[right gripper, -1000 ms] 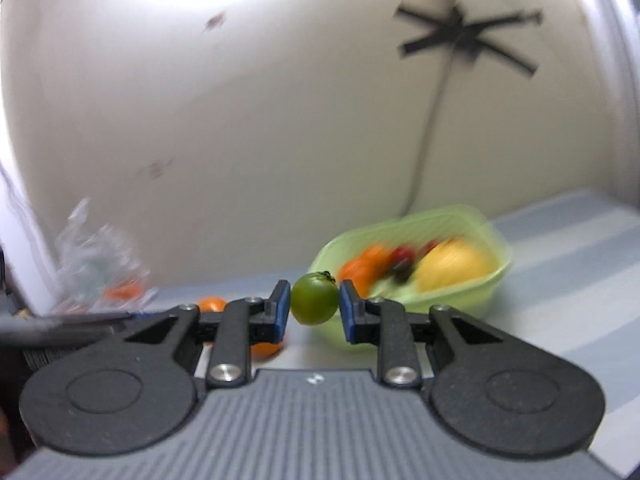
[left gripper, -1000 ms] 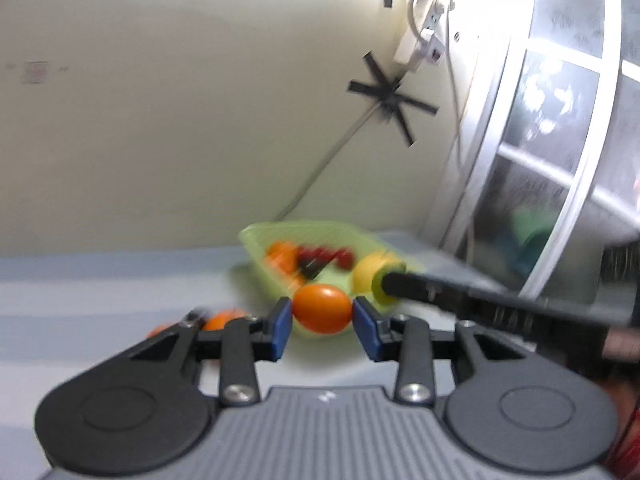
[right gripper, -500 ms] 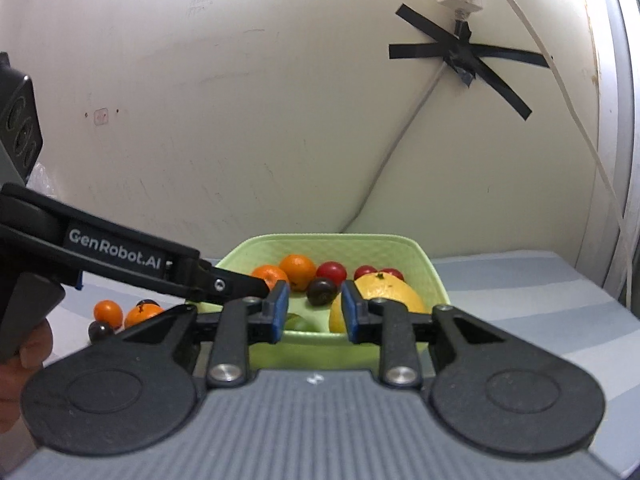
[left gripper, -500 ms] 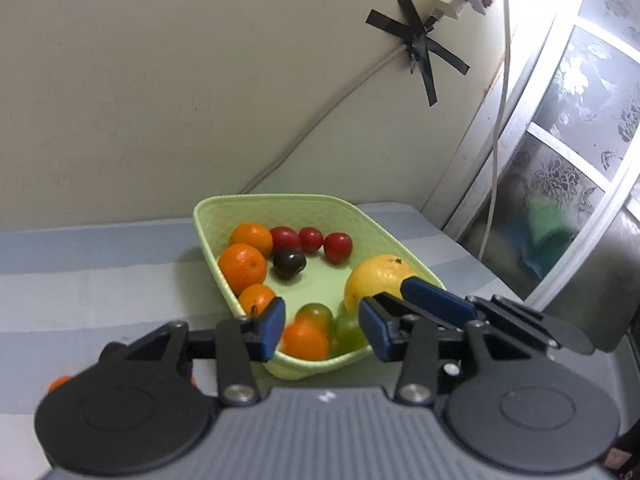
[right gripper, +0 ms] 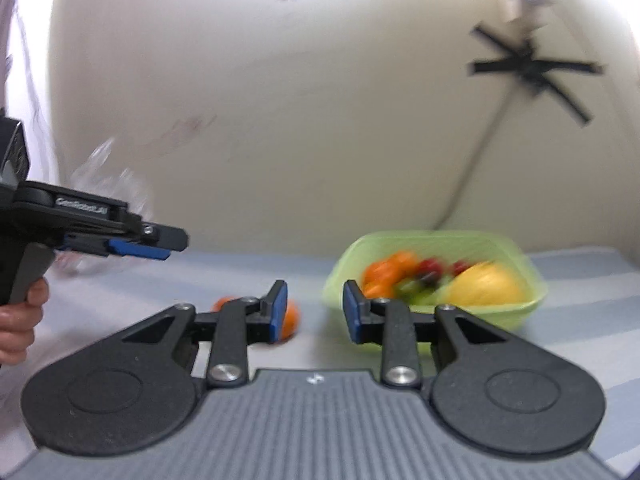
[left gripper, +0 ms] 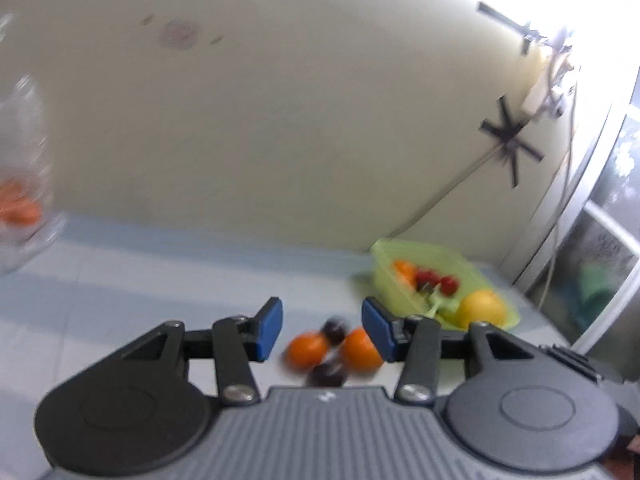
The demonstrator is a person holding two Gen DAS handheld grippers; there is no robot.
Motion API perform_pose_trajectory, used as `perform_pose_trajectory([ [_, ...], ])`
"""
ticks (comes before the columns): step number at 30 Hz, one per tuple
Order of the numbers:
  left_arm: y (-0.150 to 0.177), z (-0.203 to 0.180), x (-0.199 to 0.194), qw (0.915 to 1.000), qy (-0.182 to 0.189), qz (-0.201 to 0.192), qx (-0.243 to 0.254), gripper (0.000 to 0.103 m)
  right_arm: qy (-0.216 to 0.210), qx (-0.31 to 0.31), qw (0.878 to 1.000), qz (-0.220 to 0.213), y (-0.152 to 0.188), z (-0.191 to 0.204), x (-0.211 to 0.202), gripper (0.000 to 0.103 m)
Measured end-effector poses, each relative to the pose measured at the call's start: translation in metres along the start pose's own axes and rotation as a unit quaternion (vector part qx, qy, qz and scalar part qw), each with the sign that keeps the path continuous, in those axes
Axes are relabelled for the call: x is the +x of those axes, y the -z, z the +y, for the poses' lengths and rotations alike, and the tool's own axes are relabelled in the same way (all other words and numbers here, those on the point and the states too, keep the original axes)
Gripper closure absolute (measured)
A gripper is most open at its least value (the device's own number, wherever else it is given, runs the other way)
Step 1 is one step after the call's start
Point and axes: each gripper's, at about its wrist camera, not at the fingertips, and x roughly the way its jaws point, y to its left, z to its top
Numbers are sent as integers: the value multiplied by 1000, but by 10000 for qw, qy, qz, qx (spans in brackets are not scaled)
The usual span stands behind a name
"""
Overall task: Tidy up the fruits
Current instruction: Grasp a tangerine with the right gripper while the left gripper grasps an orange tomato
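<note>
My left gripper [left gripper: 322, 330] is open and empty, above loose fruit on the striped cloth: two small oranges [left gripper: 307, 351] [left gripper: 361, 350] and two dark plums [left gripper: 335, 329] [left gripper: 327, 374]. The green basket [left gripper: 382, 266] stands to the right with oranges, red cherry tomatoes and a yellow citrus [left gripper: 481, 309]. My right gripper [right gripper: 315, 311] is open and empty, with the green basket [right gripper: 436, 240] just right of its fingers and an orange [right gripper: 291, 318] behind the left finger. The left gripper also shows in the right wrist view [right gripper: 138, 242]. Both views are blurred.
A clear plastic bag [left gripper: 24, 184] with orange fruit sits at the far left by the wall; it also shows in the right wrist view [right gripper: 108, 184]. A cable taped to the wall [right gripper: 484, 152] runs down behind the basket. A window frame [left gripper: 592, 208] stands at right.
Both grippers let their fruit go into the basket, an orange and a green tomato. Both have swung left, away from the basket; the left one now faces the loose fruit on the cloth.
</note>
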Motion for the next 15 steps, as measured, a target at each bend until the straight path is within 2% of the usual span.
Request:
perform_pose_trajectory([
  [5,12,13,14,9996,-9,222,-167,58,-301,287,9970,649,3,14,36,70],
  [8,4,23,30,9977,214,400,-509,58,-241,147,9965,784,4,25,48,69],
  [11,-5,32,48,9930,617,602,-804,57,-146,207,9958,882,5,25,57,57],
  [15,-6,31,65,9922,667,739,-747,54,-45,303,9945,1006,4,22,69,57],
])
